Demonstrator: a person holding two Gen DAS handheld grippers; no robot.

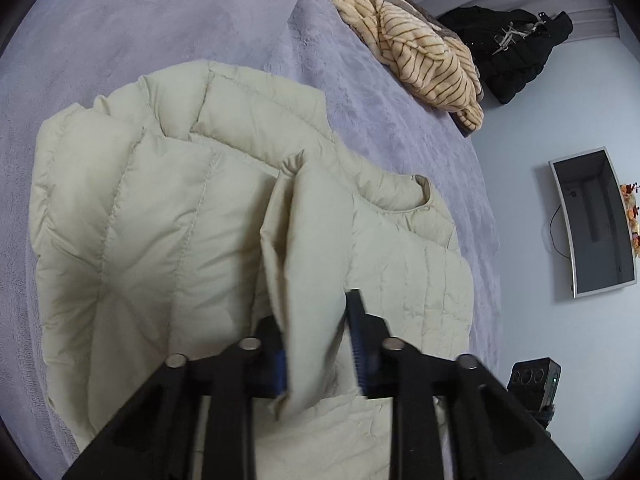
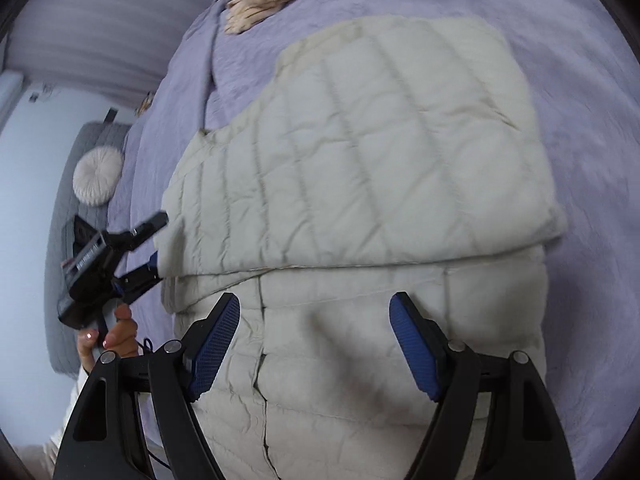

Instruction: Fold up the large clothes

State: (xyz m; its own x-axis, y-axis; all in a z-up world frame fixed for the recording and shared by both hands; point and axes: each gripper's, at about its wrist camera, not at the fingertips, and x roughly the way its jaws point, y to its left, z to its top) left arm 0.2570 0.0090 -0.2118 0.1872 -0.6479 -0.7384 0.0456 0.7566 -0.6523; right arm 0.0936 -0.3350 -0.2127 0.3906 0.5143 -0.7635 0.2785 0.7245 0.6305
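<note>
A cream quilted puffer jacket (image 1: 160,220) lies on the lavender bedspread (image 1: 140,24). My left gripper (image 1: 316,312) is shut on a raised fold of the jacket's edge, which stands between its fingers. In the right wrist view the jacket (image 2: 380,152) lies partly folded, with an upper layer laid over the lower part. My right gripper (image 2: 316,312) is open and empty just above the jacket's lower part. The left gripper (image 2: 154,242) shows there at the jacket's left edge, held by a hand, with cloth between its fingers.
A tan striped garment (image 1: 420,52) lies at the far end of the bed, next to a black jacket (image 1: 512,48). A wall-mounted screen (image 1: 592,220) is to the right. A grey seat with a round white cushion (image 2: 98,176) stands beside the bed.
</note>
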